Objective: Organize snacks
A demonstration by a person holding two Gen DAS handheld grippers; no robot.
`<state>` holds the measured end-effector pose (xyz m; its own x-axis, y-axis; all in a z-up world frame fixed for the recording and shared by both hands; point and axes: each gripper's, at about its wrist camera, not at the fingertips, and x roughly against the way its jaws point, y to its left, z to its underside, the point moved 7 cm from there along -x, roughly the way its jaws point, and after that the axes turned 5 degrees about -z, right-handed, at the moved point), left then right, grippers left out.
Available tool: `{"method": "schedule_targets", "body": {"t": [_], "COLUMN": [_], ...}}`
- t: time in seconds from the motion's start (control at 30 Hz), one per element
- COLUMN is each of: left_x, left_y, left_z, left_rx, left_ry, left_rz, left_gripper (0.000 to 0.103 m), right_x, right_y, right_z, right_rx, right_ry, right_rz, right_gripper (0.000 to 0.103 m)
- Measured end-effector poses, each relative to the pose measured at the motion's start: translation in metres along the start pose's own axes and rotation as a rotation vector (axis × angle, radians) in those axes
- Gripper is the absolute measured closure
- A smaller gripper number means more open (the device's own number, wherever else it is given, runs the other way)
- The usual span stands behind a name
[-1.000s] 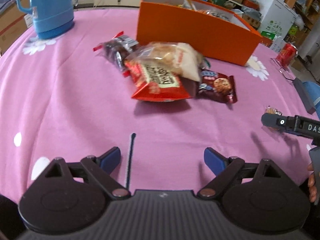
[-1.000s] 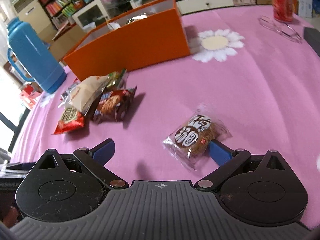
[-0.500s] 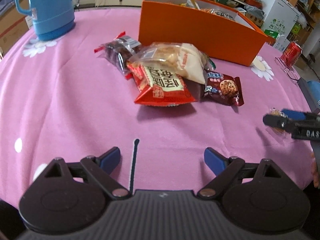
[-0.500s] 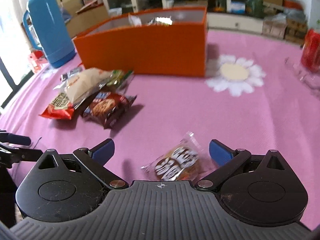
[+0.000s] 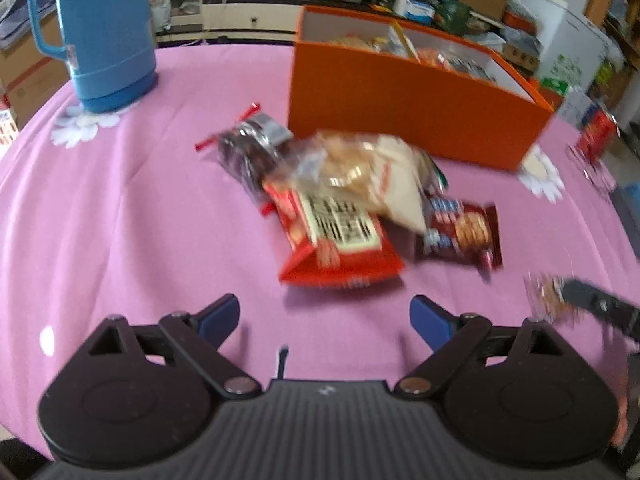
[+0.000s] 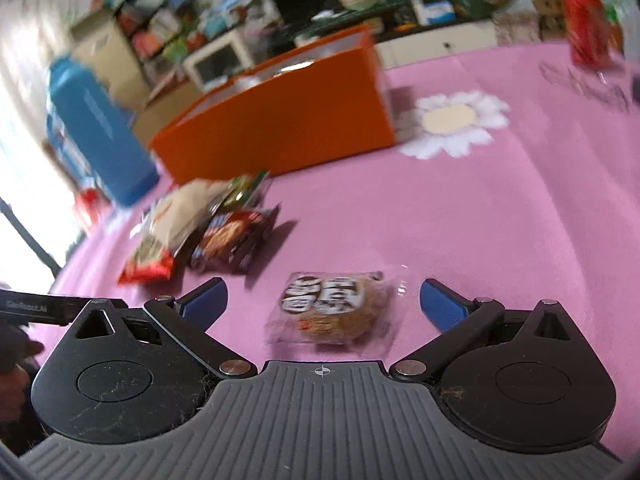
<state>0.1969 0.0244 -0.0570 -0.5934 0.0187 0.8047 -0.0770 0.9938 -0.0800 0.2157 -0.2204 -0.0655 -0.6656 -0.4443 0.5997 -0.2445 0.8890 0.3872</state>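
- slippage is the main risk: the right gripper (image 6: 323, 300) stands wide open astride the clear-wrapped cake (image 6: 330, 308), gripping nothing; closing on loose film alone could let it slide out.
- the cake lies alone on the pink desk (image 6: 500, 220), well in front of the orange box (image 6: 280, 120).
- the left gripper (image 5: 325, 316), also wide open and empty, faces the snack pile (image 5: 344, 208) just before the box; blur makes aim uncertain.

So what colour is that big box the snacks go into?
Bright orange outside, white inside; the box shows best in the left wrist view.
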Motion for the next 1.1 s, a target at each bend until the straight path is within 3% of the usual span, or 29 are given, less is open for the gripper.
{"method": "schedule_targets", "body": {"t": [0.13,0.3,0.47,0.57,0.63,0.87,0.93,0.97,1.0,1.1], "left_x": [-0.019,-0.038,-0.063,-0.057,-0.049,-0.011,-0.006,-0.006,-0.007,-0.011], "left_y": [0.005,-0.008,-0.013,-0.008,0.0,0.022,0.025,0.025,0.027,0.025], "left_z": [-0.013,-0.029,-0.035,-0.036,-0.028,0.02,0.027,0.029,0.029,0.027], "left_rx": [0.033,0.022,-0.043,-0.047,-0.048,-0.08,-0.092,-0.096,-0.094,-0.072], "left_ry": [-0.003,0.014,0.017,0.01,0.025,0.046,0.044,0.043,0.038,0.036], "left_rz": [-0.062,-0.023,-0.113,-0.119,-0.107,-0.109,-0.113,-0.124,-0.138,-0.124], "left_gripper": [0.011,0.011,0.012,0.039,0.04,0.04,0.034,0.024,0.02,0.019], "right_x": [0.003,0.009,0.008,0.007,0.007,0.003,0.0,-0.001,-0.003,-0.008], "right_y": [-0.012,-0.025,-0.025,-0.022,-0.022,-0.014,-0.01,-0.007,-0.004,0.009], "right_z": [-0.007,-0.01,-0.01,-0.009,-0.009,-0.007,-0.005,-0.003,-0.002,0.004], "right_rx": [-0.029,-0.14,-0.155,-0.132,-0.125,-0.037,0.012,0.038,0.067,0.161], "right_ry": [-0.008,-0.034,-0.037,-0.033,-0.034,-0.019,-0.008,-0.002,0.005,0.032], "right_rz": [0.006,-0.061,-0.066,-0.056,-0.053,-0.009,0.019,0.032,0.047,0.058], "right_gripper": [0.015,0.015,0.015,0.014,0.014,0.014,0.014,0.014,0.014,0.015]}}
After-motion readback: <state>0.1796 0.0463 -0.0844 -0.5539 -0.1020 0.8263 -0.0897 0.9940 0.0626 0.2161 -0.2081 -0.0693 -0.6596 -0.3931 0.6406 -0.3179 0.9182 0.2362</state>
